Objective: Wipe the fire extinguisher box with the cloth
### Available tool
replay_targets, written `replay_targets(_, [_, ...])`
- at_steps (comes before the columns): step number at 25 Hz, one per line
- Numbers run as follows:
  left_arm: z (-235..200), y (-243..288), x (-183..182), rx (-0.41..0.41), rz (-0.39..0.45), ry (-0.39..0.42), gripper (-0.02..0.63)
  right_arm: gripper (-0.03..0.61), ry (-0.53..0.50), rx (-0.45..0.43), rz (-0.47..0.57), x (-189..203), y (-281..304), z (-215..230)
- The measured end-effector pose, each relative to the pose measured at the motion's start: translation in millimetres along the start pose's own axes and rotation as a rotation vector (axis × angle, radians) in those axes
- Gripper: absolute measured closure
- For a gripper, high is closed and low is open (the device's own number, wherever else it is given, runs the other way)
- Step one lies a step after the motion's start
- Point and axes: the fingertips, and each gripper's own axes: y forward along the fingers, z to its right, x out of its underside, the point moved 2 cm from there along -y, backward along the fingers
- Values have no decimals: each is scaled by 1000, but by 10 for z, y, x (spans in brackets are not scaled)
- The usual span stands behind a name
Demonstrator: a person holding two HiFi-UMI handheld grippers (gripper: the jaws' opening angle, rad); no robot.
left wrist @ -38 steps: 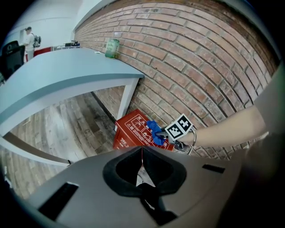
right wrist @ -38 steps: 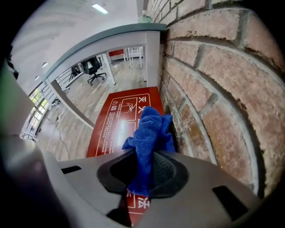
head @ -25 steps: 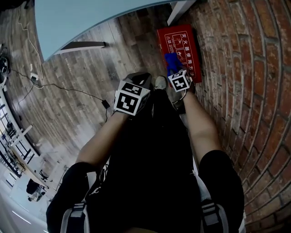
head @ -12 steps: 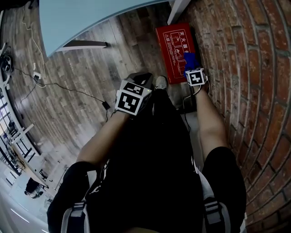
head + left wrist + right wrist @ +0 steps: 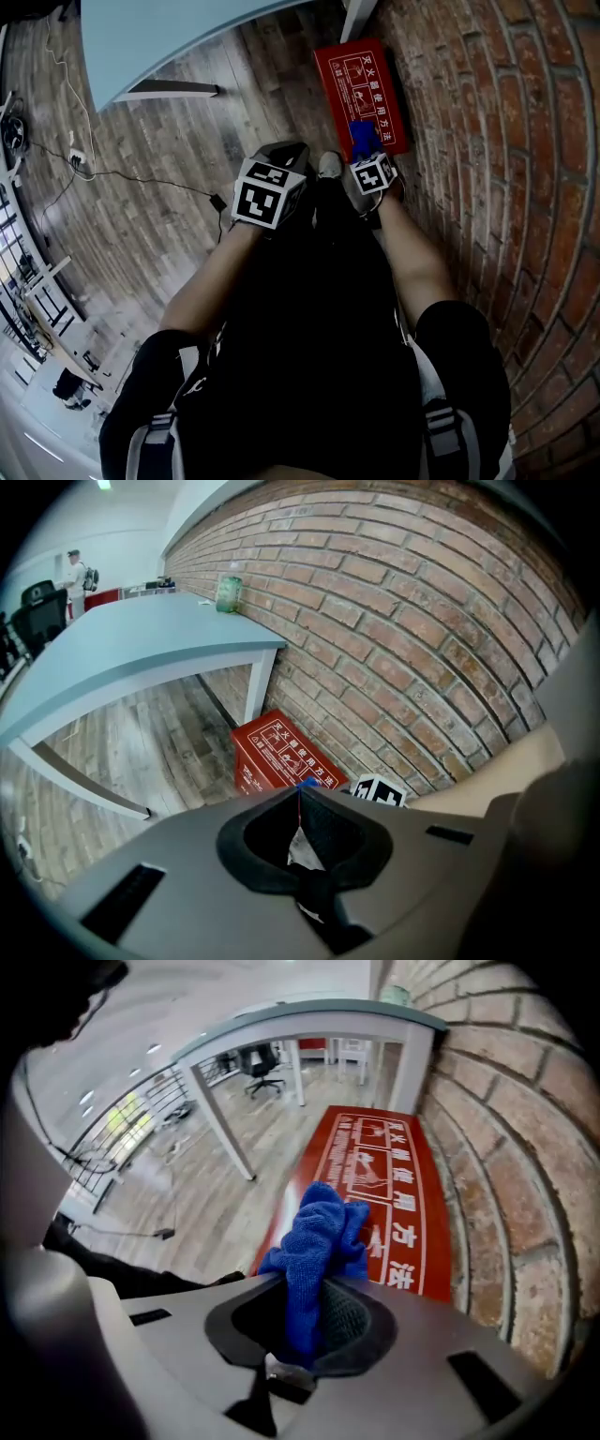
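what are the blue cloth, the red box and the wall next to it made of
The blue cloth looks like microfibre or terry: matte, with a fuzzy pile and soft folds. The fire extinguisher box is probably painted sheet metal, though plastic is possible: a smooth red top with white print and a faint sheen. The wall is bare brick, rough and matte, with pale mortar joints.

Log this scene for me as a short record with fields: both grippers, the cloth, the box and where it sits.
Left gripper: fingers shut, empty, short of the box
Right gripper: fingers shut on blue microfibre cloth
Cloth position: over near end of red fire extinguisher box top; contact unclear
Box location: on wood plank floor, beside red brick wall, near white table leg
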Motion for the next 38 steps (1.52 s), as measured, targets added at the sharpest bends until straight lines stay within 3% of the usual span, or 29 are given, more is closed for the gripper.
replay_targets(3, [57, -18, 10, -1, 3, 10, 603, 495, -115, -105, -32, 150, 21, -372])
replay_targets(6, [114, -67, 28, 12, 9, -15, 603, 495, -117, -139, -107, 403, 44, -411])
replay_targets(9, [164, -127, 19, 15, 19, -22, 603, 495, -72, -56, -134, 618, 32, -85])
replay_targets(17, [269, -236, 104, -8, 18, -13, 603, 495, 101, 128, -14, 548, -211, 730])
replay_targets(22, [339, -277, 145, -28, 17, -14, 603, 495, 167, 173, -81, 516, -173, 858])
replay_targets(25, [373, -356, 186, -31, 17, -36, 603, 495, 125, 115, -98, 451, -189, 564])
replay_targets(29, [429, -481, 133, -44, 40, -46, 603, 495, -28, -102, -88, 360, -133, -208])
replay_targets(31, [474, -570, 39, -47, 75, -30, 603, 495, -18, -162, -56, 327, -165, -456])
replay_targets(34, [467, -702, -138, -53, 128, -1, 603, 495, 102, -162, 11, 254, -335, -534])
replay_targets(38, [407, -817, -331, -36, 198, 41, 603, 495, 139, -122, 144, -17, -685, -467])
